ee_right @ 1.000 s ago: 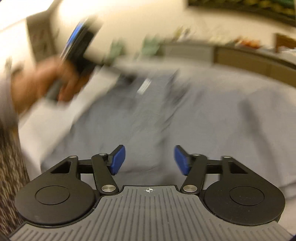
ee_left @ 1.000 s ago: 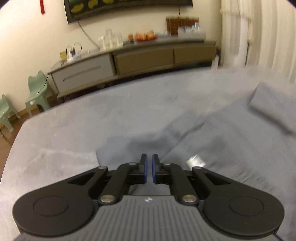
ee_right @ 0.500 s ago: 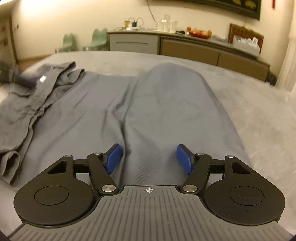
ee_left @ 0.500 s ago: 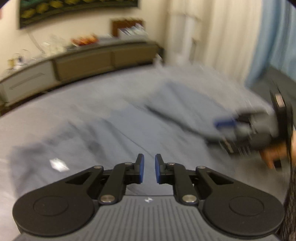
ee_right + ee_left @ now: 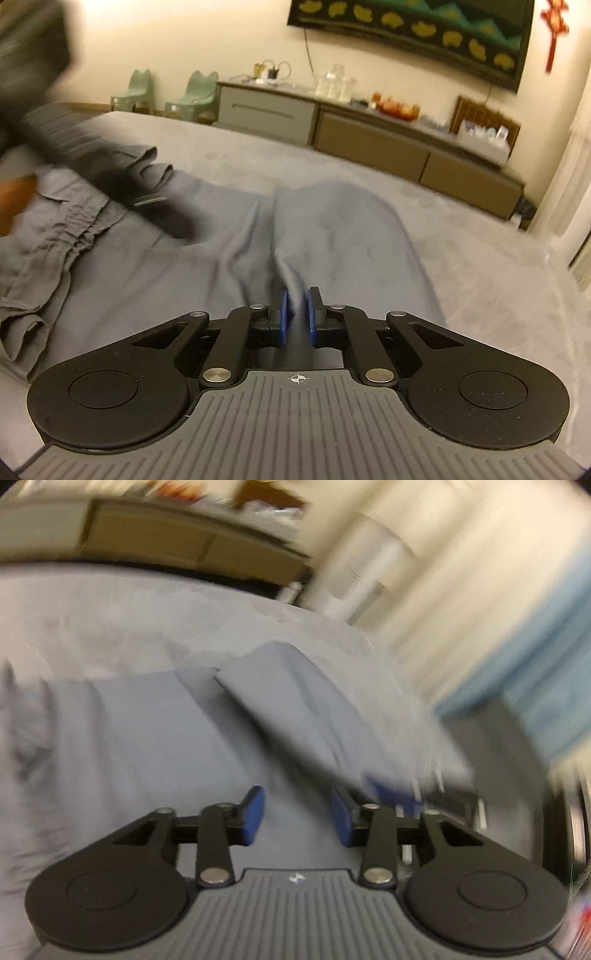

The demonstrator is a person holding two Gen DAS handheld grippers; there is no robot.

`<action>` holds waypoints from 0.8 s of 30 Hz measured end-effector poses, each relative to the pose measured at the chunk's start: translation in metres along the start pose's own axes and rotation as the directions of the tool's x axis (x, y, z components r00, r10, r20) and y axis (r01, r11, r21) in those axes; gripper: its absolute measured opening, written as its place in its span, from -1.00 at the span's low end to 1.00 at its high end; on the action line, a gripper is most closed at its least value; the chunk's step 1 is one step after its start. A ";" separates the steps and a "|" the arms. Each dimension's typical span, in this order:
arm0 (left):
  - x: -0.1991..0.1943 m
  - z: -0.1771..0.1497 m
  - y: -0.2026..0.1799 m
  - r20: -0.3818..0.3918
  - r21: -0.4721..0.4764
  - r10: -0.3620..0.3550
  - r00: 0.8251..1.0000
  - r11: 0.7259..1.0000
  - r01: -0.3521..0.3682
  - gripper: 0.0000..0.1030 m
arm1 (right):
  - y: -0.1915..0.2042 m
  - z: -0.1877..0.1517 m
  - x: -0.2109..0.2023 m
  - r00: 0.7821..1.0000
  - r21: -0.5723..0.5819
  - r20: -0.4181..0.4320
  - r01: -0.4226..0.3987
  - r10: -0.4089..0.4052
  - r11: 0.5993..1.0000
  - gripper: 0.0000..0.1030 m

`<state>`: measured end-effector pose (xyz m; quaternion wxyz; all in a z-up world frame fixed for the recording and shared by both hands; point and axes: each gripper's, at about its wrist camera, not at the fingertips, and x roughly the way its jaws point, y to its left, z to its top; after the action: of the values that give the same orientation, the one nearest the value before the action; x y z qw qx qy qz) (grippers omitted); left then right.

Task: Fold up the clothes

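Observation:
Grey-blue trousers (image 5: 229, 236) lie spread on the grey bed cover, waistband bunched at the left (image 5: 62, 236), one leg (image 5: 343, 229) running away from me. My right gripper (image 5: 295, 314) is shut on a pinched fold of the trouser cloth near the crotch seam. My left gripper (image 5: 297, 816) is open and empty above the trousers (image 5: 155, 738), with a folded leg end (image 5: 295, 690) ahead; this view is blurred. The left gripper also shows as a dark blur in the right wrist view (image 5: 110, 162).
The grey bed cover (image 5: 480, 280) surrounds the trousers. A low sideboard (image 5: 369, 136) with glasses and fruit stands against the far wall, two green child chairs (image 5: 195, 92) left of it. Curtains (image 5: 461, 602) hang beyond the bed's far corner.
My right gripper has closed from open onto a fold of the trousers. My left gripper has opened wider and swung right across the garment, fast enough to blur.

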<state>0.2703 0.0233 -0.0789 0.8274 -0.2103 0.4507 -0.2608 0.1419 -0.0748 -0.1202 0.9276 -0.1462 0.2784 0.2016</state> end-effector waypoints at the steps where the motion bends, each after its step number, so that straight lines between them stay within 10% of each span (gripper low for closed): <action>1: 0.016 0.008 0.004 -0.003 -0.049 -0.022 1.000 0.999 0.022 -0.13 | -0.002 0.000 -0.003 1.000 0.005 0.011 -0.005 0.005 1.000 -0.85; 4: 0.059 0.024 0.008 -0.013 -0.113 -0.027 1.000 0.993 0.026 0.03 | -0.008 0.001 -0.010 0.999 0.020 0.045 -0.022 0.021 1.000 -0.88; 9: 0.054 0.033 0.001 0.053 -0.088 0.030 0.998 0.996 -0.026 -0.64 | -0.013 0.004 -0.023 0.992 0.051 0.100 -0.089 0.084 0.995 -0.94; 15: -0.024 0.011 0.011 0.117 -0.051 0.126 0.985 0.991 -0.121 -0.68 | 0.017 0.007 -0.021 0.965 0.056 0.107 -0.248 0.241 0.967 -0.96; 24: -0.012 -0.012 0.037 0.046 -0.051 0.347 0.937 0.937 -0.345 -0.62 | 0.052 -0.013 0.019 0.947 0.081 0.014 -0.322 0.322 0.943 -0.80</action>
<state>0.2637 0.0579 -0.0987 0.8677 -0.1521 0.4634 -0.0960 0.1264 -0.0288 -0.1499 0.8875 -0.0603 0.3065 0.3388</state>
